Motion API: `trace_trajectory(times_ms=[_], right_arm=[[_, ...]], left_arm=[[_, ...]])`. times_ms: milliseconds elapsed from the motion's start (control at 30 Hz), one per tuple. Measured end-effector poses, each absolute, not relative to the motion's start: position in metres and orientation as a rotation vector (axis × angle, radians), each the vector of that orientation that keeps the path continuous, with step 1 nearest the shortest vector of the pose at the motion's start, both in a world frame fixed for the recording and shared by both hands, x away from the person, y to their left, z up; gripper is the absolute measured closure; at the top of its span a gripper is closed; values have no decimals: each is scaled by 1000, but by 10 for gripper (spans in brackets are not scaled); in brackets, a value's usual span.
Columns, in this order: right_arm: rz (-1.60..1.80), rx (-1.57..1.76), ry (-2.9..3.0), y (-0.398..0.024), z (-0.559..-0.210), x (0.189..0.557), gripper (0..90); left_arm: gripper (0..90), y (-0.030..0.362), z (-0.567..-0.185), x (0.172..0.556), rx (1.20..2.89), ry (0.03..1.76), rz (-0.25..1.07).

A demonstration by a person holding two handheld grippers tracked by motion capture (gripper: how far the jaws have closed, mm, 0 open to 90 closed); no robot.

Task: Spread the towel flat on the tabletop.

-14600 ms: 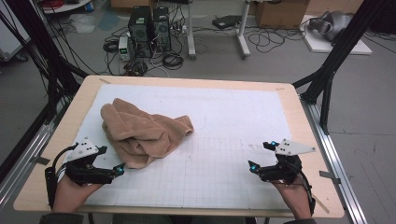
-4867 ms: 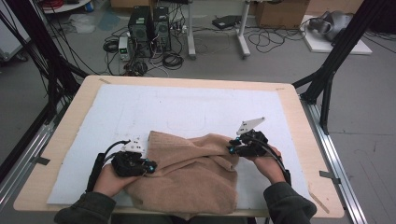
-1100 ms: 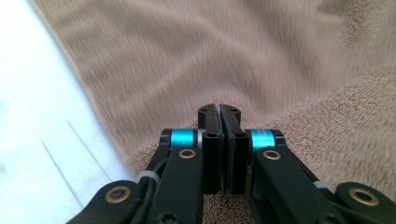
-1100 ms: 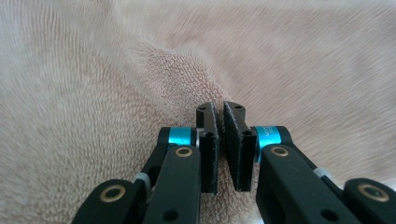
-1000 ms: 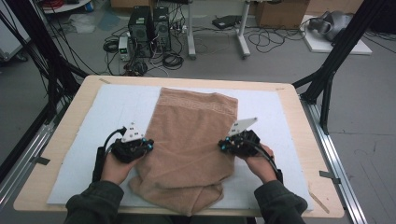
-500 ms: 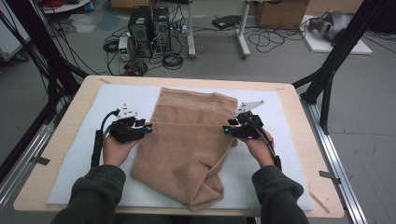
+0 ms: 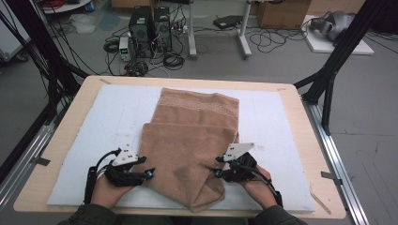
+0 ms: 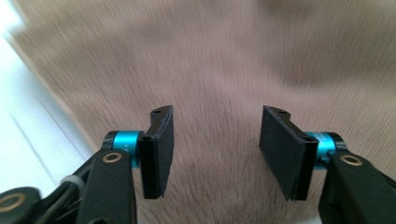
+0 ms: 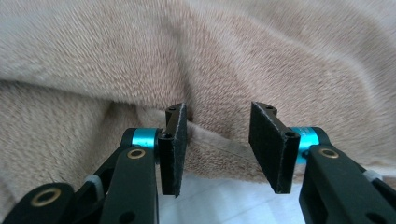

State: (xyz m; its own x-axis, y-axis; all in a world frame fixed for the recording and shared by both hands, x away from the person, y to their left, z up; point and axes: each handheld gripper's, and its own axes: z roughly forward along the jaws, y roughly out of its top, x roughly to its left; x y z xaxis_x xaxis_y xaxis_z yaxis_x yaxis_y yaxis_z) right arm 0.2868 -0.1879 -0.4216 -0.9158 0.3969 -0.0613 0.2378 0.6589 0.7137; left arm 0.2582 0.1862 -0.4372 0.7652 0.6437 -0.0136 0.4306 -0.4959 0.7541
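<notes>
I see the tan terry towel [image 7: 190, 143] folded mid-frame, long axis running top to bottom. Left gripper [image 7: 149, 174] and right gripper [image 7: 214, 172] flank its lower end, jaws just opened, gripping nothing (left view blurred), seemingly equally near.

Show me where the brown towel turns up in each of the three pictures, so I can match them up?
High view: the towel lies folded mid-table on the white mat, between the two grippers.
Left gripper view: blurred brown pile behind the open jaws, mat at left.
Right gripper view: folds and a hemmed edge just beyond the open jaws.
Shared landmark: the white mat under the towel.
</notes>
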Motion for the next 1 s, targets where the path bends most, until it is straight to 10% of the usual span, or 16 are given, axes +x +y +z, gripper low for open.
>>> trace_trajectory(times_ms=[267,667,1000], right_arm=[[1102,518,2702,-184,-434,289,812],[1068,651,2562,-219,-399,335,822],[1067,832,2515,-215,-415,390,717]], left_arm=[[850,179,-438,255,2174,744,341],[864,163,-393,309,2045,799,617],[769,162,-426,383,2022,1036,467]])
